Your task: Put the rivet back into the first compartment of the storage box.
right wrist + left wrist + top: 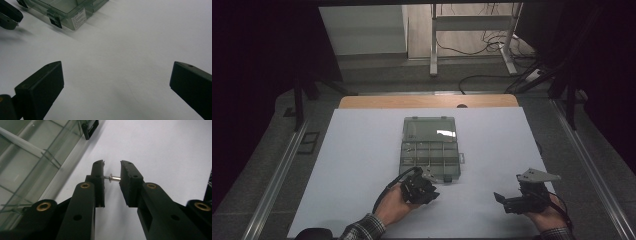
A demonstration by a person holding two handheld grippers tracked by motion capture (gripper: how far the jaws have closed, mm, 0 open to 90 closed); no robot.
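A clear plastic compartment box (430,147) lies open in the middle of the white table, its lid folded back on the far side. My left gripper (428,177) sits just off the box's near edge. In the left gripper view its jaws (112,166) are shut on a small silver screw (113,178), held crosswise between the pads above the table, beside the box wall (57,170). My right gripper (506,199) rests at the near right, well away from the box. Its jaws (116,75) stand wide open over bare table with nothing between them.
The white table sheet (362,165) ends at a wooden strip (427,101) at the far side. A black latch (55,22) sticks out from the box corner (75,17). Beyond the table are a metal frame and floor cables (492,47).
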